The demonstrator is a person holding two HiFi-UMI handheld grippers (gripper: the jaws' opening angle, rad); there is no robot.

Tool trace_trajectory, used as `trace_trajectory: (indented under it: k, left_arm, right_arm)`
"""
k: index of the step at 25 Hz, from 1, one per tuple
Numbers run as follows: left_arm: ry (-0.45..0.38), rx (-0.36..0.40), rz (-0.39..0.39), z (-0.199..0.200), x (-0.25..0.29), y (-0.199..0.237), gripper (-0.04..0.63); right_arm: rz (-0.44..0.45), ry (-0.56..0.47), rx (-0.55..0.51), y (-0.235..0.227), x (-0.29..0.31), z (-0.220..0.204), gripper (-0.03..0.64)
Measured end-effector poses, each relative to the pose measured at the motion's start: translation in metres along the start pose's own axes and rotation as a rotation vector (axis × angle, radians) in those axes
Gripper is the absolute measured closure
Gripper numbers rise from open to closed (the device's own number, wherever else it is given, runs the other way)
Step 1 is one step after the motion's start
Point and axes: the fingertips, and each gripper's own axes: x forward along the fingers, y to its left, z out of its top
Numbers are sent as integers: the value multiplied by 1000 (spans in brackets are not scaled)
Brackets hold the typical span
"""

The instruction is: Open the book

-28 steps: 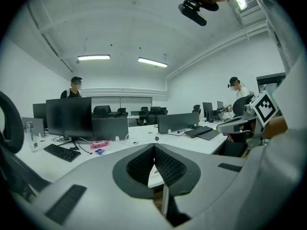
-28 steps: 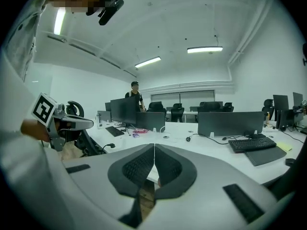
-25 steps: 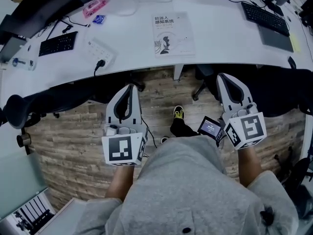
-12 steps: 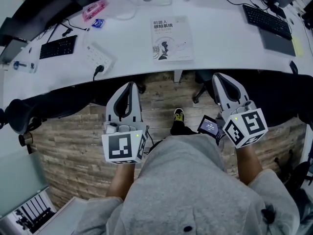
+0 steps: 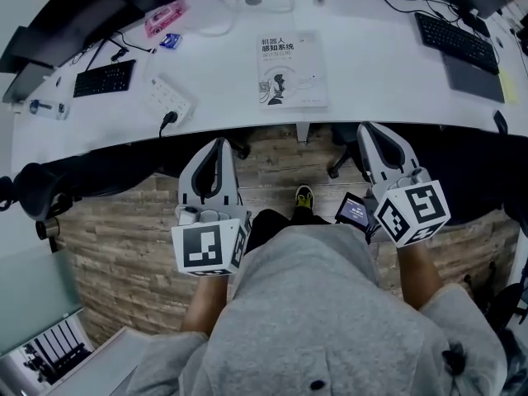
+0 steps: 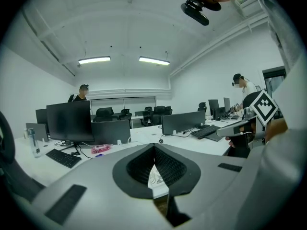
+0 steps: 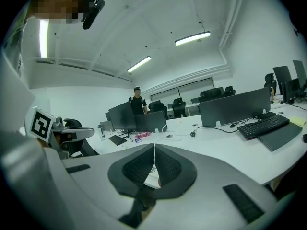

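A closed white-covered book [image 5: 290, 68] lies flat on the curved white desk [image 5: 371, 81], near its front edge. Both grippers hang below that edge, over the wooden floor, apart from the book. My left gripper [image 5: 219, 143] is shut with nothing in it and points toward the desk, left of the book. My right gripper [image 5: 369, 129] is also shut and empty, right of the book. In the left gripper view the left gripper [image 6: 154, 145] has its pads meeting, with a strip of the book [image 6: 154, 176] behind them. The right gripper [image 7: 154, 145] looks the same in its own view.
Two keyboards [image 5: 101, 78] [image 5: 454, 31], a power strip [image 5: 167, 97] and a pink object [image 5: 167, 16] lie on the desk. An office chair [image 5: 33, 190] stands at the left. A small screen [image 5: 355, 214] sits by my right gripper. Monitors and two people show beyond.
Both grippers have edged a little closer to the desk's front edge, and the right one has rolled slightly. Both stay shut and empty. The book has not moved.
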Motion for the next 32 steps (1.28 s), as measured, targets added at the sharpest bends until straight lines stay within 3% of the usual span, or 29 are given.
trace_trajectory:
  k: [19, 32]
  left_arm:
    - [-21, 42, -22, 15, 11, -19, 586]
    - [-5, 20, -47, 7, 42, 6, 586]
  right_arm:
    - [13, -35, 20, -4, 3, 4, 591]
    - [-35, -9, 23, -11, 33, 3, 591]
